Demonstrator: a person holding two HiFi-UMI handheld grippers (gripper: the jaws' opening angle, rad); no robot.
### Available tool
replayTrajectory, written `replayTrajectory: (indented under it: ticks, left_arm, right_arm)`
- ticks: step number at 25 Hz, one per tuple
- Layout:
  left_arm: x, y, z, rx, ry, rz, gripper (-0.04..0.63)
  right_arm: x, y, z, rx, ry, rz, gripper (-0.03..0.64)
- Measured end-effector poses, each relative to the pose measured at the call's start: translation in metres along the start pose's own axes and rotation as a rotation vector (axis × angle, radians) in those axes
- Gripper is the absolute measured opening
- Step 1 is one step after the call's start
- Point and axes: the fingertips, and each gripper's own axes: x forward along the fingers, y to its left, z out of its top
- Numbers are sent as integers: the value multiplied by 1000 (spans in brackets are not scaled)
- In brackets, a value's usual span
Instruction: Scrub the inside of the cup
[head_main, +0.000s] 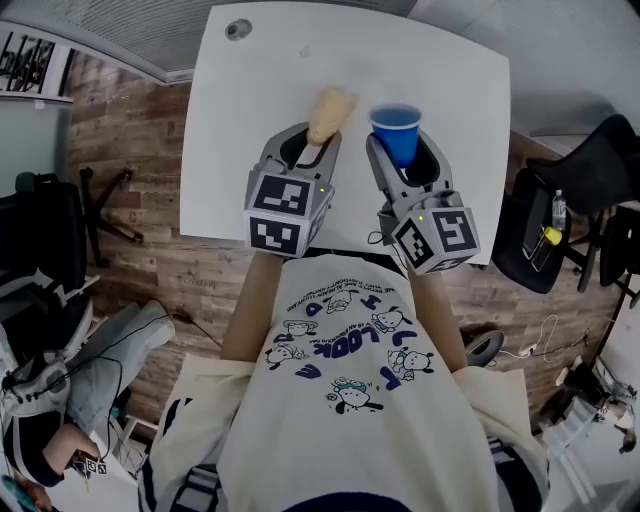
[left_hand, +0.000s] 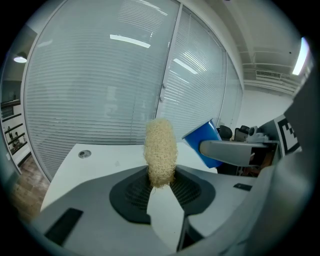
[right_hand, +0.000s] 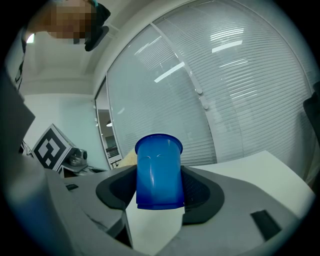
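On the white table (head_main: 250, 100), a round grommet (head_main: 238, 29) sits near the far left corner. Both tools are over the near edge of the surface, at about its middle.

The left gripper (head_main: 312, 142) has its jaws drawn close together, and they pinch the lower end of a tan loofah scrubber (head_main: 331, 113). In the left gripper view the scrubber (left_hand: 160, 152) rises from between the pads of that gripper (left_hand: 161, 186), with most of its fibrous length free above them, seen against window blinds (left_hand: 100, 90).

Just to its right, the blue cup (head_main: 397, 128) is the only container. Its mouth faces up towards the head camera and shows its blue inner wall. The scrubber is outside the cup, close beside the left of its rim, and the head view shows a small gap between them. The left gripper view shows the cup (left_hand: 202, 142) tipped, its mouth leaning towards the scrubber.

The right gripper (head_main: 402, 152) has its jaws spread wide, and they clamp the cup from both sides. In the right gripper view the cup (right_hand: 159, 172) fills the space between the dark pads of this gripper (right_hand: 159, 200), rim up and base at the near end of the jaws. I cannot tell whether the base touches the surface.
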Motion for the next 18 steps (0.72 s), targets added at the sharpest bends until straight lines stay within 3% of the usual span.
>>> replayTrajectory:
  ticks: [18]
  left_arm:
    - [-4,0,2,0,-10,19,133]
  right_arm:
    - [-6,-7,-1,28,5,-12,249]
